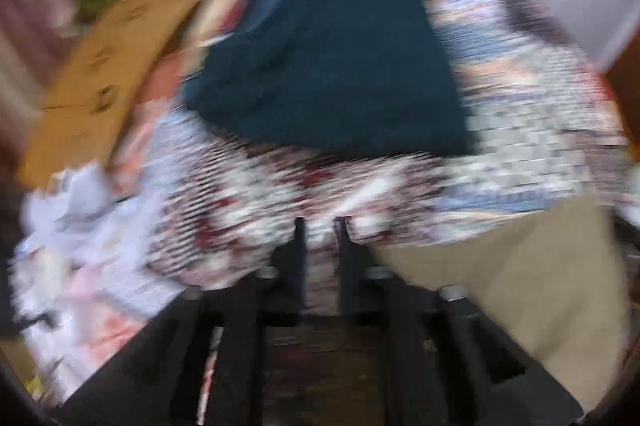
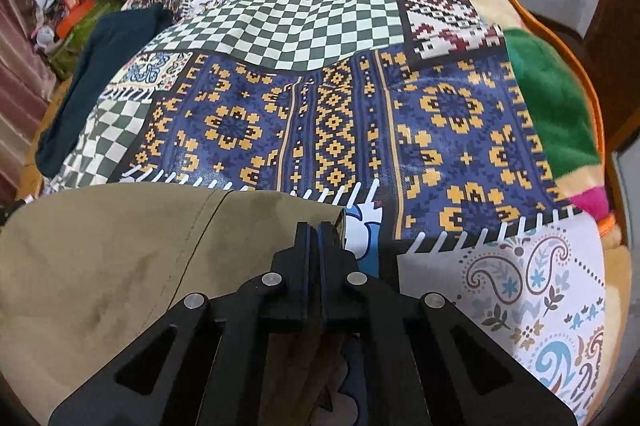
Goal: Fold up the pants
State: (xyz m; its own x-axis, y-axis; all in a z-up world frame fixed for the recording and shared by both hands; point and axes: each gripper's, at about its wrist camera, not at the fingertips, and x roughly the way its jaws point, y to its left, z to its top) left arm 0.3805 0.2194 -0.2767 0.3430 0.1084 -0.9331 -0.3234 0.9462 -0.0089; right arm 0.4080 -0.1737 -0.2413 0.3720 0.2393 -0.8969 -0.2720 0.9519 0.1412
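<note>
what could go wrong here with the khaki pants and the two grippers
1. The right gripper pinches only the corner of the khaki pants, so the cloth may slip out if pulled.
2. The left gripper is open and holds nothing; its view is heavily motion-blurred, so a fast grab may miss the pants' edge.
3. The dark teal garment on the patterned bedspread could get dragged into the fold.

Right gripper (image 2: pixel 319 226): matte black linkage arms, triangular cutouts, silver pivot pins, blue-edged fingers. Left gripper (image 1: pixel 320 222): black, blurred.
</note>
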